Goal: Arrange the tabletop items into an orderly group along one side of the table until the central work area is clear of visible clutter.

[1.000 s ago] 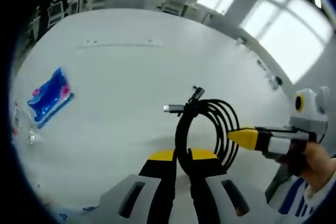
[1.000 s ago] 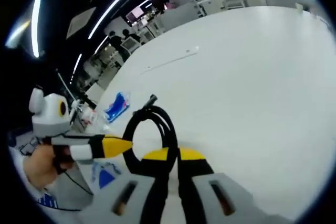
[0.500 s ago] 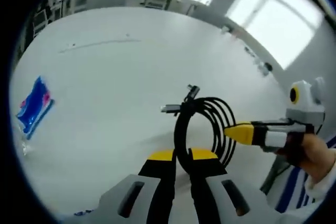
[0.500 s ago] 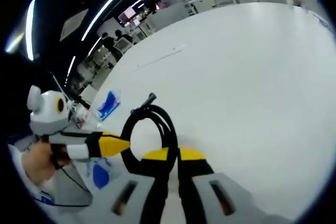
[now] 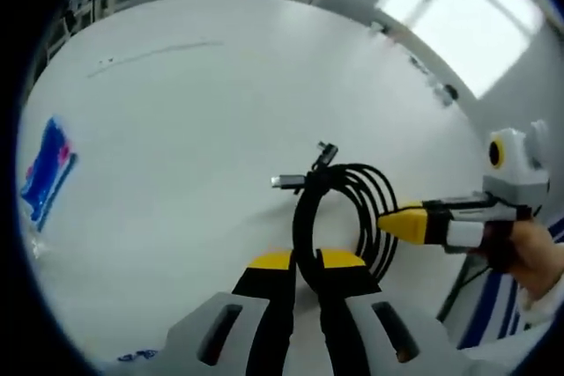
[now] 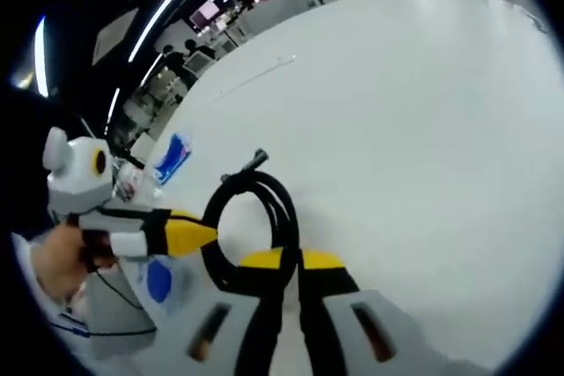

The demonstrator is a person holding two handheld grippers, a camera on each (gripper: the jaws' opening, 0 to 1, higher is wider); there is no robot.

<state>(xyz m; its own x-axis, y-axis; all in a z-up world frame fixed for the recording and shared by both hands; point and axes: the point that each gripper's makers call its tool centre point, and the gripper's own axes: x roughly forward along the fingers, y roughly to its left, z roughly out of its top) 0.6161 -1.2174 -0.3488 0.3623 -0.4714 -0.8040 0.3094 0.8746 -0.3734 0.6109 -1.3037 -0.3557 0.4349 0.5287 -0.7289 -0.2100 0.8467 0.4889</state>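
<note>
Left gripper view: both grippers, left (image 5: 305,260) and right (image 5: 394,222), grasp the coiled black cable (image 5: 344,209) in clenched jaws above the white table (image 5: 203,129).

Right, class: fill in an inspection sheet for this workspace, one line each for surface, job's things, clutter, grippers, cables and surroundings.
Surface: white table, mostly bare.
Job's things: coiled black cable, held above the table; blue packet near the table edge.
Clutter: small clear items by the packet, too blurred to name.
Grippers: left gripper and right gripper both shut on the coil.
Cables: the coil's plug ends stick out.
Surroundings: bright windows, distant desks.
</note>
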